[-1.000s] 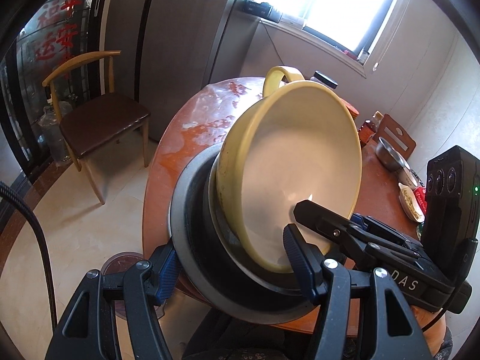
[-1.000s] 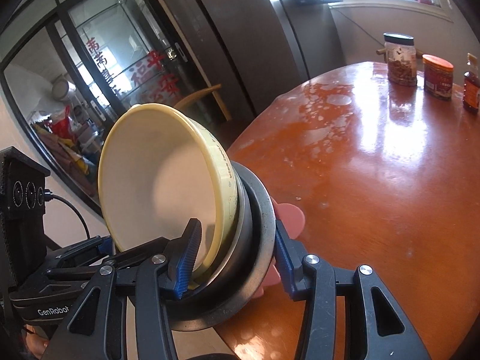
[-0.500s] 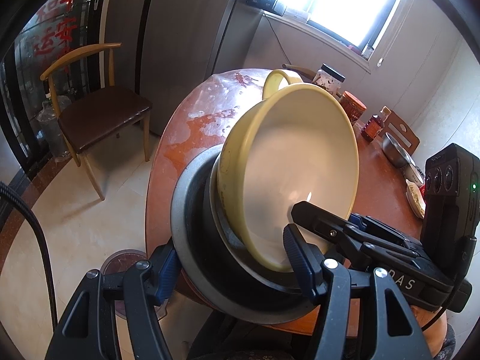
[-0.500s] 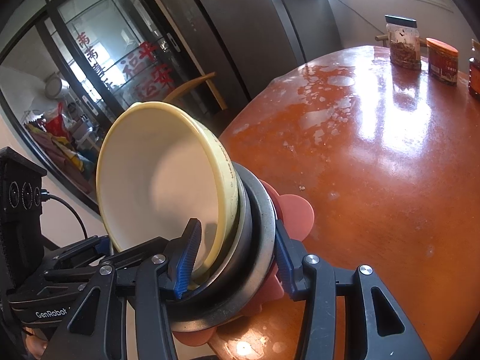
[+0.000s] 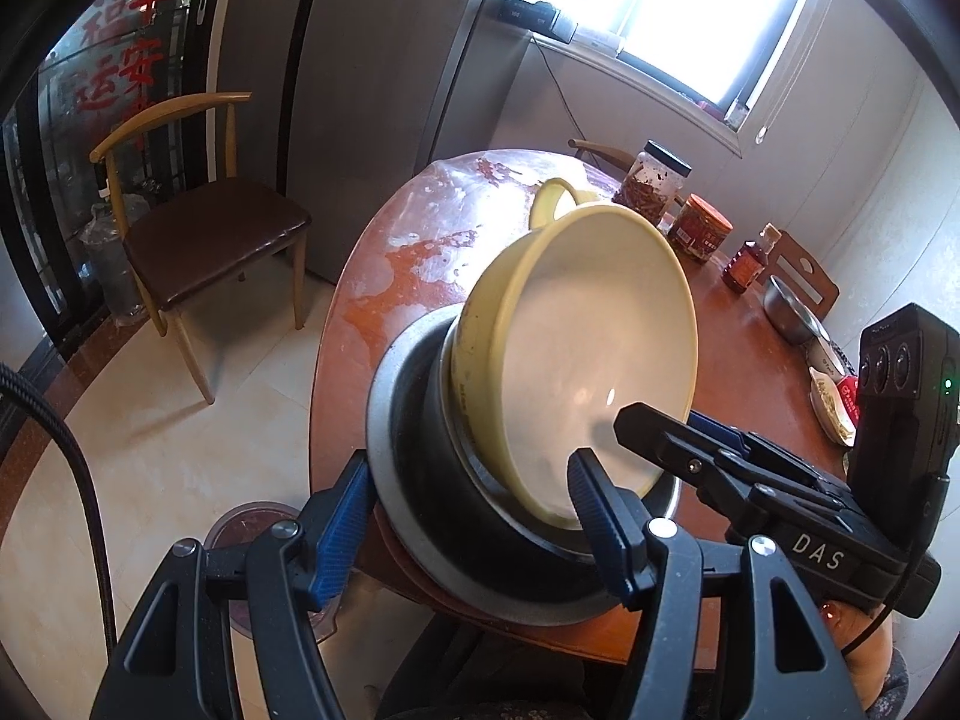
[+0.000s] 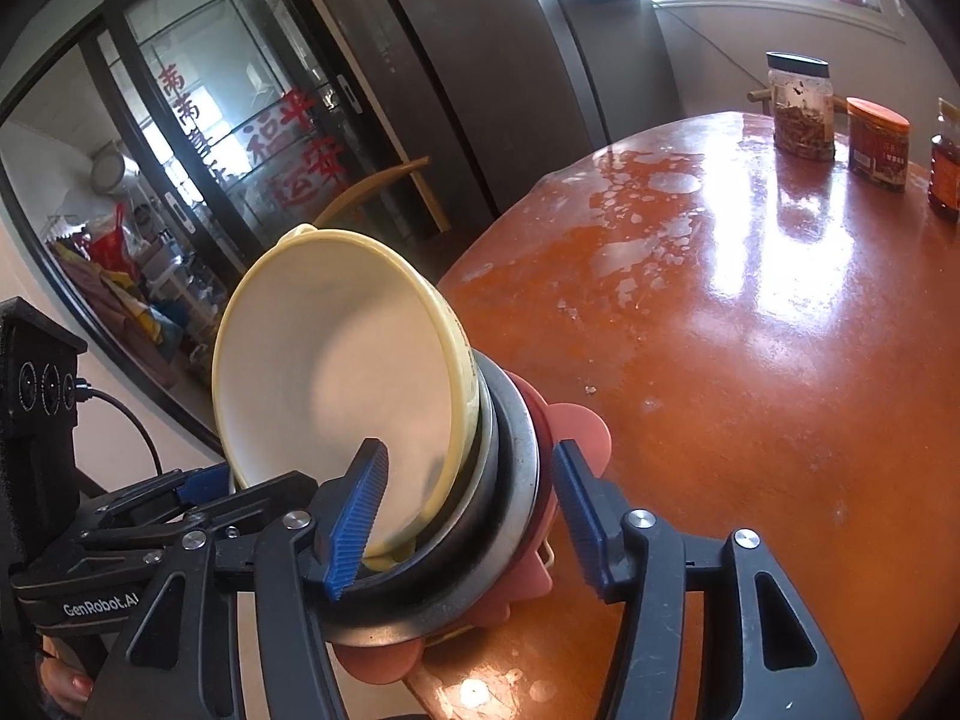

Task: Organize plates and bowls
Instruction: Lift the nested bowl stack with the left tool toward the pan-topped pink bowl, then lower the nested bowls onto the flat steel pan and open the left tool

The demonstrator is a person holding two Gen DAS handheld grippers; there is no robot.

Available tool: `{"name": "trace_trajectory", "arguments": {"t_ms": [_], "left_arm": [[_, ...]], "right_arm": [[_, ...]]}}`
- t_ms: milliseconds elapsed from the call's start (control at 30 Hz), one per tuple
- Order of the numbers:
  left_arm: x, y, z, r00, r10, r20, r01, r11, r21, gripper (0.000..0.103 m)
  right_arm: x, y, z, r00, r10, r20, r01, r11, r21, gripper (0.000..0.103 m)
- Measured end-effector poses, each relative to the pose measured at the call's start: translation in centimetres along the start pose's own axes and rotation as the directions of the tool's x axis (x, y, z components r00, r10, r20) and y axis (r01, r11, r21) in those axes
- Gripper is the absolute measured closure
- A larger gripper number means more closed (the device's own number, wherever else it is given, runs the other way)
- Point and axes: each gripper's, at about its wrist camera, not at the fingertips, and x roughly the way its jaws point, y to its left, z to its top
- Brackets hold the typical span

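A nested stack is held tilted on its side over the near edge of the round table (image 6: 750, 360). A yellow handled bowl (image 5: 594, 354) sits inside a steel bowl (image 5: 432, 456) with a wide rim, over a pink scalloped plate (image 6: 576, 426). My left gripper (image 5: 474, 522) is shut on the stack, one finger inside the yellow bowl, one behind the steel rim. My right gripper (image 6: 468, 510) is shut on the stack's opposite edge; the yellow bowl (image 6: 342, 360) and steel bowl (image 6: 510, 480) show there too.
Two jars (image 6: 801, 105) (image 6: 877, 144) and a sauce bottle (image 6: 947, 174) stand at the table's far side. A steel bowl (image 5: 792, 312) and food packets lie at the right. A wooden chair (image 5: 198, 228) stands left of the table. A bin (image 5: 252, 534) sits on the floor.
Both grippers have carried the stack farther over the table, and the pink plate under it has come into view. The jars and bottle now show in the left view.
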Motion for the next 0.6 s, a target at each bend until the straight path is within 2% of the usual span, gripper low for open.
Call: {"name": "trace_trajectory", "arguments": {"t_ms": [167,367,433,533,567,600], "left_arm": [[-1.6,1.5,-0.2,0.999,-0.036,0.019,0.036,0.999,-0.036,0.038],[-3.8,5.4,-0.9,0.996,-0.011,0.083,0.019,0.994,-0.103,0.038],[-3.1,7.0,-1.1,0.998,0.021,0.055,-0.014,0.992,-0.124,0.038],[-1.7,9.5,-1.2,0.999,0.03,0.021,-0.026,0.984,-0.174,0.038],[-1.2,9.8,-1.2,1.0,0.02,0.008,-0.019,0.984,-0.179,0.038],[-0.6,10.1,-1.2,1.0,-0.019,-0.005,0.018,0.983,-0.182,0.038]], "right_arm": [[-1.3,-0.4,-0.5,1.0,0.012,0.014,-0.012,1.0,0.005,0.043],[-2.4,-1.4,-1.3,1.0,0.019,0.024,-0.02,0.999,0.038,0.043],[-2.7,-2.0,-1.5,0.999,0.025,0.03,-0.027,0.998,0.059,0.043],[-3.2,-2.9,-2.1,0.999,0.013,0.032,-0.016,0.997,0.075,0.043],[-3.2,-3.2,-2.3,1.0,0.002,0.031,-0.004,0.997,0.083,0.043],[-3.1,-3.6,-2.5,1.0,-0.004,0.022,0.002,0.996,0.092,0.043]]}}
